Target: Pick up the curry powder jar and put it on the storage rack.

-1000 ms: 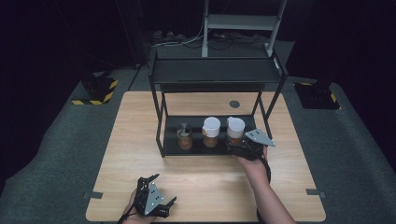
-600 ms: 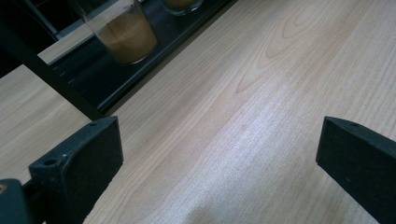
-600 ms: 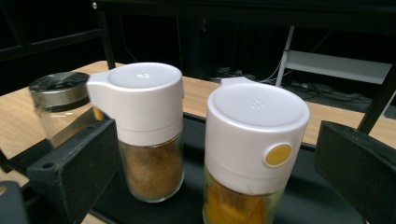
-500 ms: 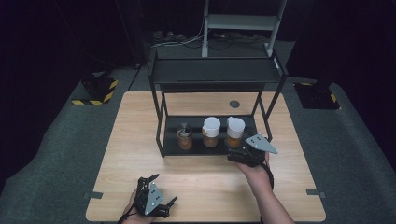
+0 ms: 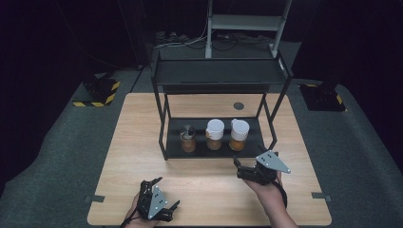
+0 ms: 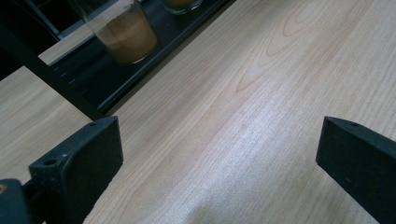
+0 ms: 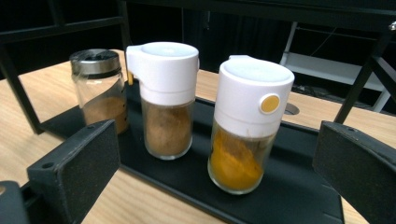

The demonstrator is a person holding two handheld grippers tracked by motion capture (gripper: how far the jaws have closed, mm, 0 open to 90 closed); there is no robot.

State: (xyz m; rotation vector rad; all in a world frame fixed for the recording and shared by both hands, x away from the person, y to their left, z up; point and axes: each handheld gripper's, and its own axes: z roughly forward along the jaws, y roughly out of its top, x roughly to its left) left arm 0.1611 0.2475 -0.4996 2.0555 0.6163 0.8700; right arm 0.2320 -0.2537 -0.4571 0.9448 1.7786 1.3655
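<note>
Right gripper [image 7: 217, 172] fingers spread wide — yellow-spice jar [image 7: 247, 126] just ahead between them, untouched.

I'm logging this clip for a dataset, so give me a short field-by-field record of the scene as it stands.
surface: wooden table
rack: black two-tier shelf on the table
lower tier: three spice jars in a row
left jar: metal lid, brown powder
middle jar: white cap, brown powder
right jar: white cap, orange-yellow powder
right gripper: open, facing the jars, holding nothing
left gripper: open, near the table's front edge
</note>
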